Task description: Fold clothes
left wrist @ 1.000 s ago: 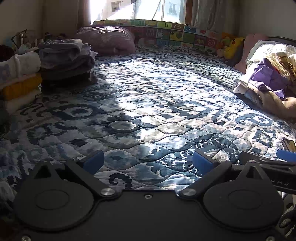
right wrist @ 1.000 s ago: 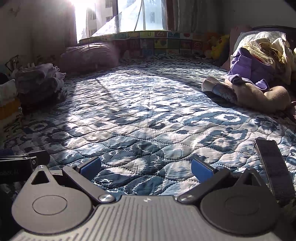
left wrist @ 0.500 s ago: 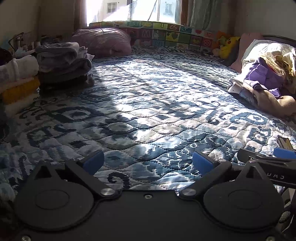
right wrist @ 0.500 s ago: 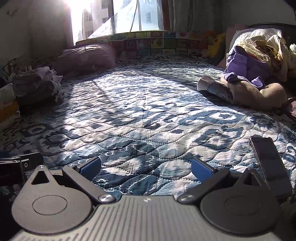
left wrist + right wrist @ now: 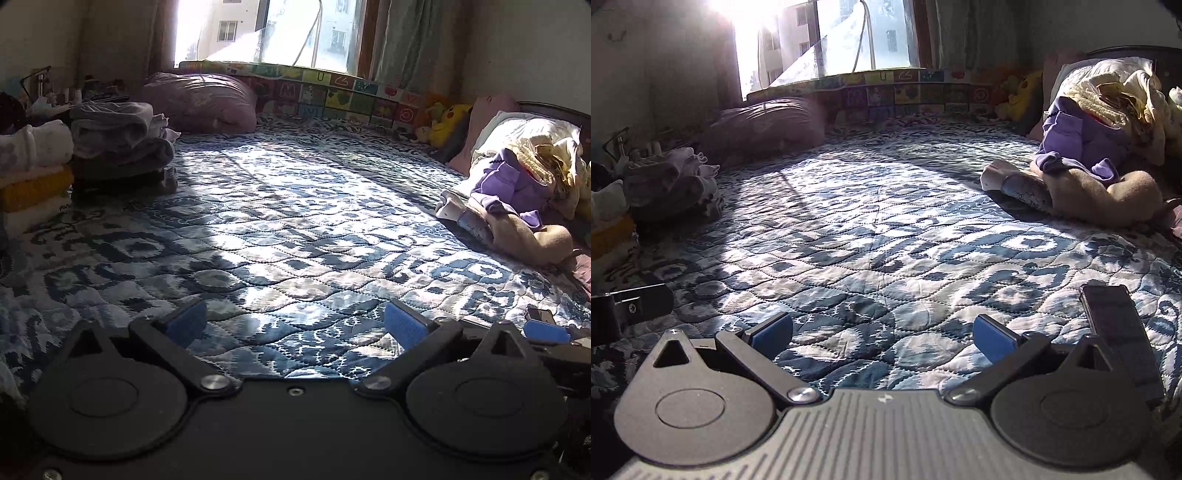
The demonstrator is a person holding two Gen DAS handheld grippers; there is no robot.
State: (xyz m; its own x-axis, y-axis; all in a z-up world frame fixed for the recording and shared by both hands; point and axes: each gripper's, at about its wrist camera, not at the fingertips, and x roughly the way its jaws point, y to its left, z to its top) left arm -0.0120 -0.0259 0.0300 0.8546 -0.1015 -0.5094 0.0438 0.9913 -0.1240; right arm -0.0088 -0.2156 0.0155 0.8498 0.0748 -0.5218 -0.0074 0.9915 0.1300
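grippers empty, laundry pile waiting

my left gripper (image 5: 293, 325) and right gripper (image 5: 882, 334) are both spread wide, holding nothing, low over the quilted bedspread (image 5: 295, 229). the unfolded pile (image 5: 1097, 155) sits at right of frame: soft, floppy, tangled. i'd guess one pinch drags several layers. the slick phone (image 5: 1115, 332) lies close.

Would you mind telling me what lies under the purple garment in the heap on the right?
The purple garment drapes over a tan garment, beside a blue-grey patterned piece. Anything deeper in the heap is covered.
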